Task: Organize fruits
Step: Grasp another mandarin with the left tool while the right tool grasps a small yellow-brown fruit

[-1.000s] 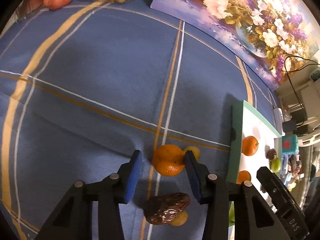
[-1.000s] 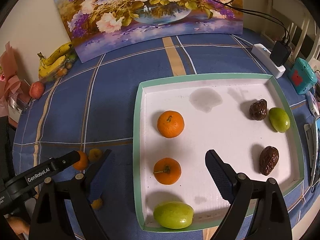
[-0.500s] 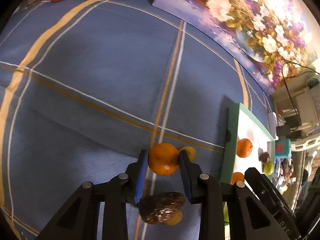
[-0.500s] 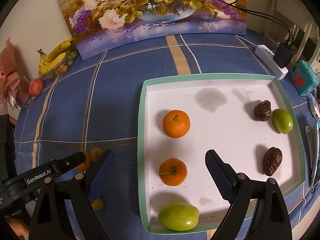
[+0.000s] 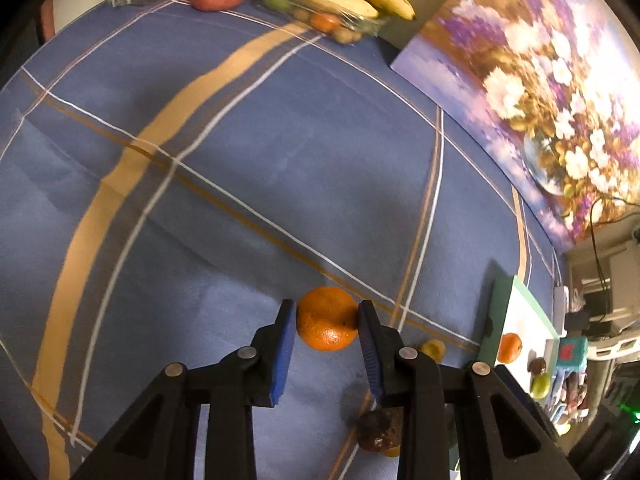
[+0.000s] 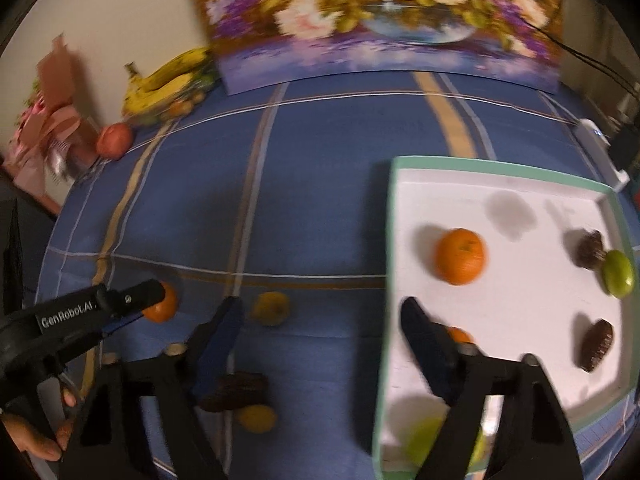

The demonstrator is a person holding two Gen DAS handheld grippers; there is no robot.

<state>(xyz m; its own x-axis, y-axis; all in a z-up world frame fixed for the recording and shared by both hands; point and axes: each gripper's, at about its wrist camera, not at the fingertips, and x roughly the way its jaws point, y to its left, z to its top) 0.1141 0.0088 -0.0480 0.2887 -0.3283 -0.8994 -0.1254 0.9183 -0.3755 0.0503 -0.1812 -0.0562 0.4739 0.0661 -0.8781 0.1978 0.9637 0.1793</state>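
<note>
My left gripper [image 5: 327, 322] has its blue pads pressed on either side of the orange [image 5: 327, 319], so I read it as clamped on the fruit, which looks lifted just clear of the blue tablecloth [image 5: 224, 168], though I cannot be sure of the gap. The move I expect next is the carry to the white tray [image 5: 520, 312], and that tray lies to the right of the orange and a little farther out, its green rim edge-on to me. Between the orange and the tray sits a small yellow fruit [image 5: 432, 350], near the tray's corner; a dark date [image 5: 376, 430] lies nearer me than the orange, under my right-side finger. My right gripper [image 6: 320, 320] stands with its jaws wide apart, holding nothing, straddling the tray's left rim [image 6: 386, 280]. The left is plainly the hand on the job.
</note>
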